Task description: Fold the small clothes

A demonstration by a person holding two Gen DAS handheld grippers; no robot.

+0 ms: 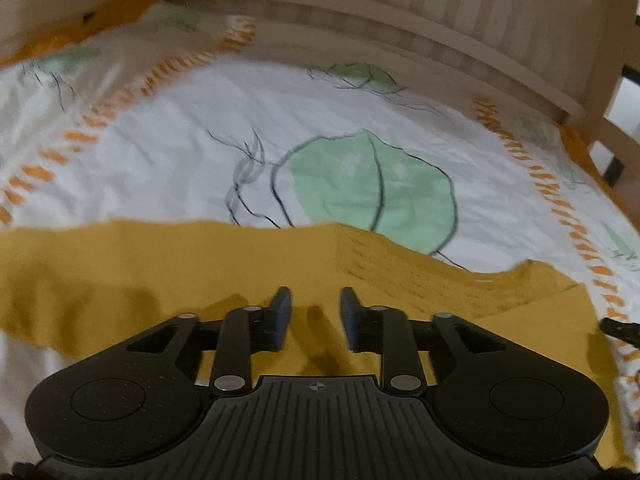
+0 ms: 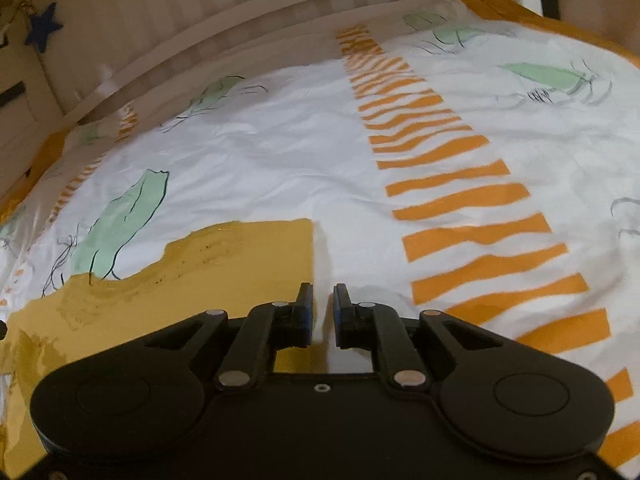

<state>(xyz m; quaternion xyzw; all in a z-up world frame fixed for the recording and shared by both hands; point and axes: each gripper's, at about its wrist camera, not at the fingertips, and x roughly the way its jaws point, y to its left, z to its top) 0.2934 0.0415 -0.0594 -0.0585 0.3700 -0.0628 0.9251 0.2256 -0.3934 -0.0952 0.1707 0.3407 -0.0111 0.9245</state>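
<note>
A mustard-yellow garment point(image 1: 168, 272) lies flat on the patterned bed sheet point(image 1: 168, 128). In the left wrist view it spans the frame below the middle, with a ribbed band point(image 1: 420, 276) towards the right. My left gripper point(image 1: 313, 298) is open above the garment, holding nothing. In the right wrist view the garment point(image 2: 224, 256) lies at the left, with its straight right edge running just under my right gripper point(image 2: 323, 294). The right gripper's jaws stand slightly apart with nothing between them. The right gripper's tip point(image 1: 618, 326) shows at the right edge of the left wrist view.
The white sheet carries green leaf prints point(image 1: 372, 184) and bands of orange stripes point(image 2: 452, 184). A beige wooden bed rail point(image 1: 440, 40) runs along the far side and also shows in the right wrist view point(image 2: 192, 44). A dark blue star point(image 2: 43, 30) hangs at the upper left.
</note>
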